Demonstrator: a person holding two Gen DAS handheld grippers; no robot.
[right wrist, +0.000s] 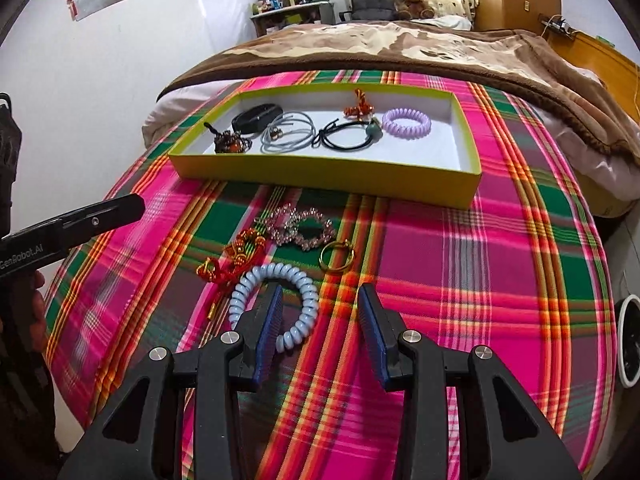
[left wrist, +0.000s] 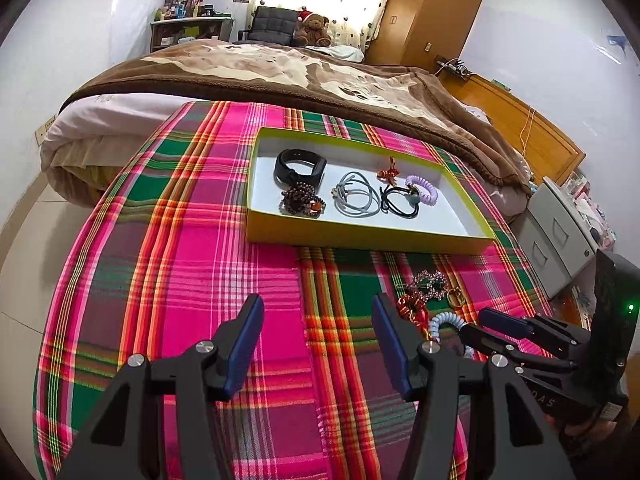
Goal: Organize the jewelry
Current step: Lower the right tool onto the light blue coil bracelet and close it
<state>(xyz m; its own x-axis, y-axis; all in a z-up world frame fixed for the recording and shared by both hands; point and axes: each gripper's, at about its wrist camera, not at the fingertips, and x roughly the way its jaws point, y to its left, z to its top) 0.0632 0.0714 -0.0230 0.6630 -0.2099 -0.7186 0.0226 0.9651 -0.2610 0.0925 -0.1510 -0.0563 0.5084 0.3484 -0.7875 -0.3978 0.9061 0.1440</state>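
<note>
Hovering above the pink-and-green plaid cloth on the bed, right tongs stand wide open, holding nothing; one finger overlaps the pale blue spiral coil hair tie. Left tongs also gape wide, empty. Just beside the tie lie a red-gold knotted charm, pink beaded bracelet and gold ring; the shallow yellow-green cardboard tray sits beyond

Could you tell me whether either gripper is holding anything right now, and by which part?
Nothing is held: the left gripper and right gripper are both open, the right around the blue coil tie.
</note>
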